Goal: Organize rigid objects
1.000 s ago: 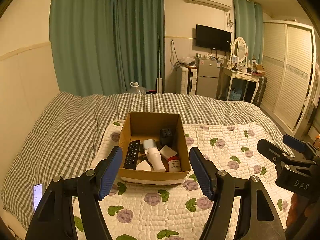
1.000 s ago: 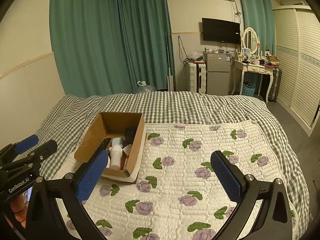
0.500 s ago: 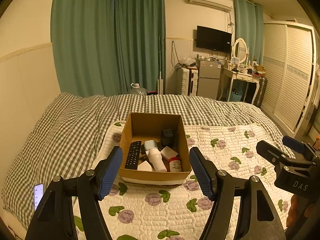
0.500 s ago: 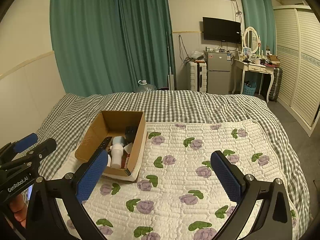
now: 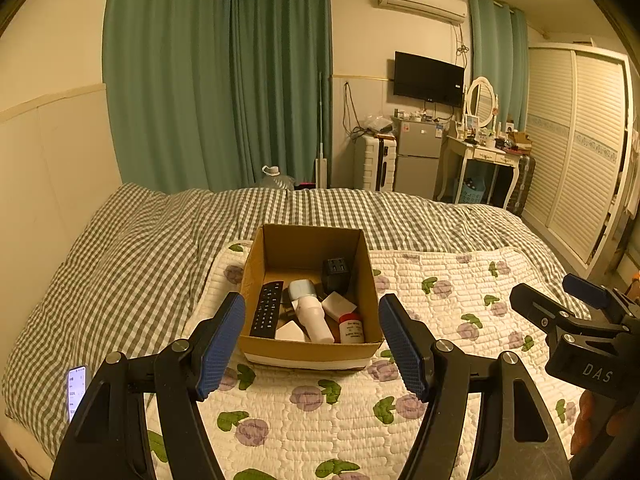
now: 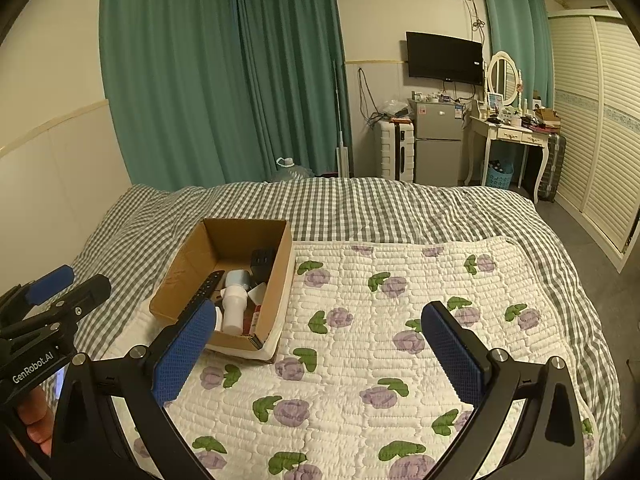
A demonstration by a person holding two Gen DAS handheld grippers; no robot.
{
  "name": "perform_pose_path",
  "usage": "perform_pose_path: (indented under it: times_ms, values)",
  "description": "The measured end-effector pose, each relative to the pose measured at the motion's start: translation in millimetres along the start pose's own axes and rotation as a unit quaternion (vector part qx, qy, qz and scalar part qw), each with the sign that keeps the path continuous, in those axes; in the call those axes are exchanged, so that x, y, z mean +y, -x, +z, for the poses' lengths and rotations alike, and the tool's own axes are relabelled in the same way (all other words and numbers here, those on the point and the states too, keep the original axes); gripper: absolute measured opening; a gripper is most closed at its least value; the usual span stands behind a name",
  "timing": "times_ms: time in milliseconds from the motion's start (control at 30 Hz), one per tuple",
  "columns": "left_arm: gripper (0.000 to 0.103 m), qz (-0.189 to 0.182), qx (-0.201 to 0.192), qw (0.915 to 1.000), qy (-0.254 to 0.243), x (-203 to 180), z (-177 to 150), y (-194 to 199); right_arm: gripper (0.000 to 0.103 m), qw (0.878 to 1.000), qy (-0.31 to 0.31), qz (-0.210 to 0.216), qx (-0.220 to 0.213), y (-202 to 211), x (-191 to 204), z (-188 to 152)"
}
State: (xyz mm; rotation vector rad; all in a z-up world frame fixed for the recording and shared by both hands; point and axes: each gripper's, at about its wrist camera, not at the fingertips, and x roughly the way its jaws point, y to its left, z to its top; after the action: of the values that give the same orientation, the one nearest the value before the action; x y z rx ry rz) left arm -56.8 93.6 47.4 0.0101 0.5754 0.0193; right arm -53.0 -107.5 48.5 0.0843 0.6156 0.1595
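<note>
Both tongs gape wide and hold nothing: the left gripper [image 5: 312,338] hangs just before the cardboard box [image 5: 308,350], the right gripper [image 6: 316,344] over the flowered quilt [image 6: 400,320] beside it. Inside the box lie a remote [image 5: 267,310], a white bottle [image 5: 314,318], a black adapter [image 5: 337,271] and a red-capped jar [image 5: 351,327]. A phone [image 5: 76,390] rests on the checked blanket [image 5: 120,264].

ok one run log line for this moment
left gripper: open, empty | right gripper: open, empty | cardboard box: on quilt, holds remote, bottles, charger
</note>
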Motion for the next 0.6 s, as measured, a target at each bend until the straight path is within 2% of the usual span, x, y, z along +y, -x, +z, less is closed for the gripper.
perform_pose_path:
  times_ms: [600]
  values:
    - [0.072,0.002,0.001,1.0000,0.004,1.8,-2.5,-0.9,0.103,1.000,0.000,0.003,0.004,-1.9,0.3,-1.6]
